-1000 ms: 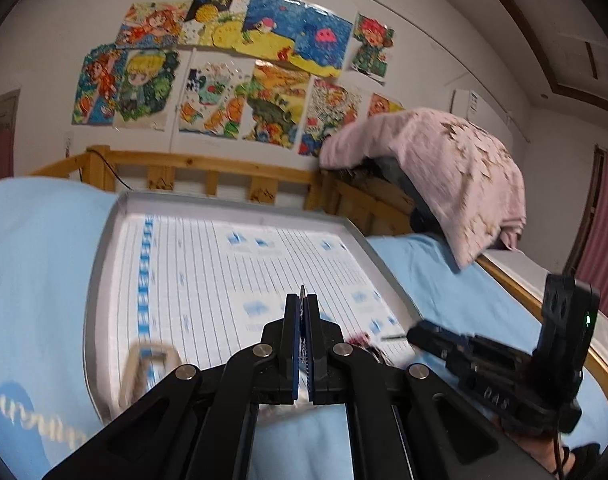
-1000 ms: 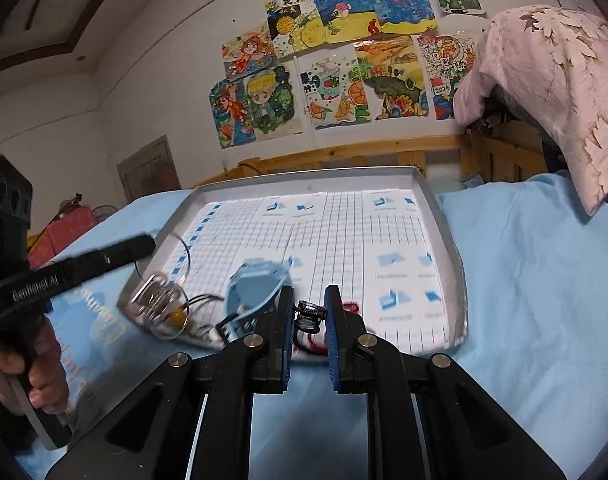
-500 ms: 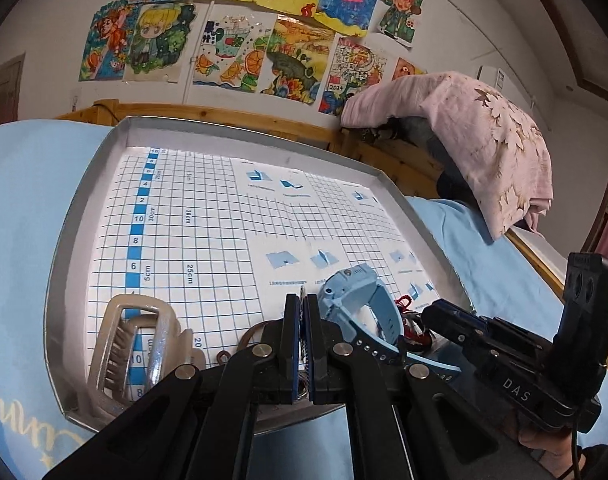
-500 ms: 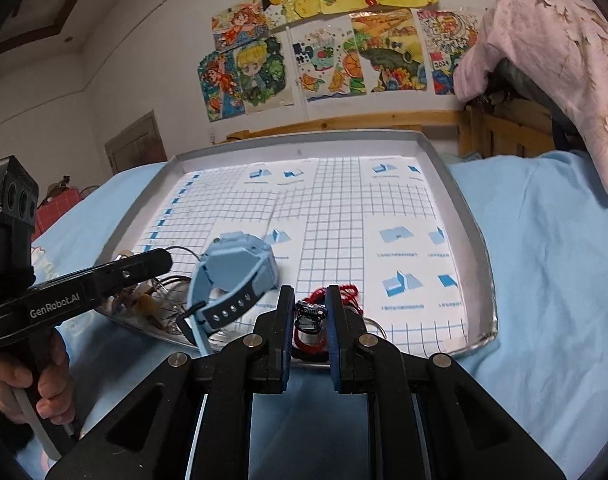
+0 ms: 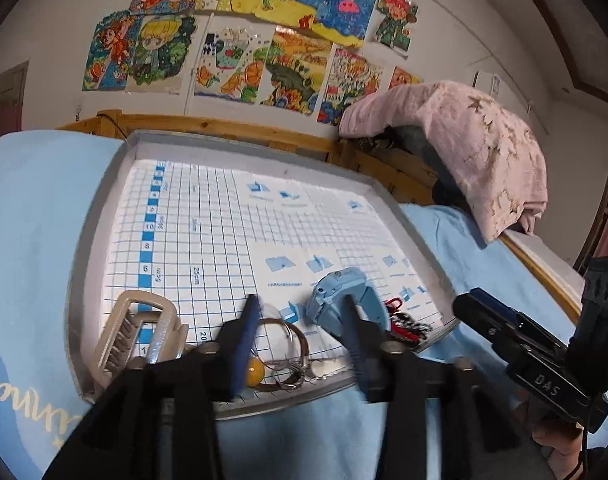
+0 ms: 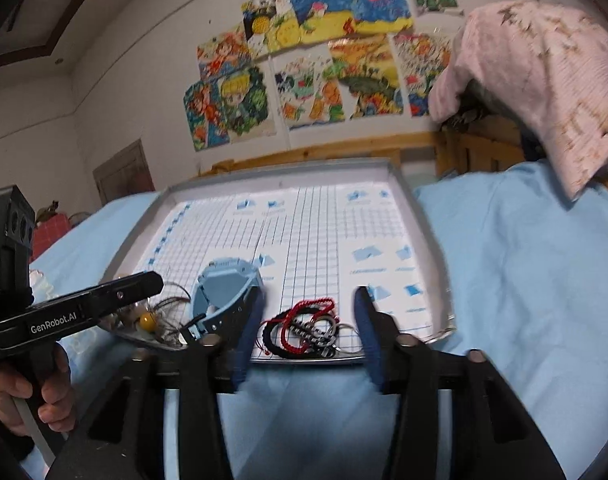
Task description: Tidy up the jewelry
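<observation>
Right, both grippers sit at the near edge of a metal tray (image 5: 89, 240) w/ a blue-grid paper liner, tray lying on a light blue bedsheet (image 6: 524, 280). Left gripper (image 5: 300, 334) has just been opening: jaws now spread apart, blurred, nothing pinched; betw. them in the left wrist view lie thin wire hoops (image 5: 292, 344) and a yellow bead (image 5: 255, 369) at the tray's near rim. Just left of it, a silver hair comb (image 5: 132, 332), near the tray's near left corner. Right gripper (image 6: 310, 330) has also just been opening: jaws apart, pads not pressing on anything; a red-and-black cord bracelet (image 6: 300, 326) w/ a small beaded metal piece lies on the liner betw. them. A light blue watch (image 6: 224, 292) stands on its strap just beside the right gripper's left finger, betw. the two clusters. All jewelry is bunched along the near edge; far part of the liner is bare. A hand (image 6: 32, 396) holds the left gripper's handle. Beyond: wooden bed rail (image 5: 224, 128), pink cloth (image 5: 476, 148) draped at the right, kids' drawings (image 5: 240, 36) on the wall.
</observation>
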Demonstrator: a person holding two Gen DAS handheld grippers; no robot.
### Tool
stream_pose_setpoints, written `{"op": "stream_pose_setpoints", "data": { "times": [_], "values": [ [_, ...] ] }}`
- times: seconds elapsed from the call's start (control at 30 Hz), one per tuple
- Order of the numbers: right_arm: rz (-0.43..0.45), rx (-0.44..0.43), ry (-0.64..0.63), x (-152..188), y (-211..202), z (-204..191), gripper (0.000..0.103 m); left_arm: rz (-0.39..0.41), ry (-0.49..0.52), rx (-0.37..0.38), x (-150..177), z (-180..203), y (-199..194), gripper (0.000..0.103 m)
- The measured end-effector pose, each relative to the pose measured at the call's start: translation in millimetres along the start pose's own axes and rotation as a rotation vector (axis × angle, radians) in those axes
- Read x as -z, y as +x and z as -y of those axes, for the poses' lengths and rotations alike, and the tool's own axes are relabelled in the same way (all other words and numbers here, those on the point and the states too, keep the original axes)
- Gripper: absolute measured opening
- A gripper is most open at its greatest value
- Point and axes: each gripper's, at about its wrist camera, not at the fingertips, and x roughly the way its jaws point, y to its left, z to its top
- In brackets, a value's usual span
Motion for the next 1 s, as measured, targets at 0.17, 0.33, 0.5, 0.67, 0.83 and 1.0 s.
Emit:
{"op": "stream_pose_setpoints", "data": {
  "times": [0.17,0.33,0.5,0.67,0.83,1.0],
  "values": [
    [0.066,0.017,-0.003,-3.0,-28.5,-4.3,0.057,0.082,-0.008,0.016,-2.1,1.7,-29.5,0.072],
    [0.152,0.022,0.005,-7.7,-61.8,-15.1,0.077,0.161,0.019,0.001,-1.9,9.4,-67.0,0.097],
    [0.231,0.013,0.004,-11.1,-97.7,-28.9,0.092,0.214,0.035,-0.032,2.1,13.2,-105.8,0.103],
    [0.292,-0.018,-0.007,-7.3,-136.9,-46.6,0.100,0.270,0.030,-0.061,12.8,10.3,-144.7,0.103],
    [0.324,-0.014,-0.035,3.0,-172.8,-62.6,0.101,0.301,0.040,-0.082,28.5,12.8,-183.3,0.103],
    [0.346,0.009,-0.065,15.2,-208.2,-73.7,0.101,0.317,0.044,-0.102,44.6,14.7,-214.7,0.103]
  ]
}}
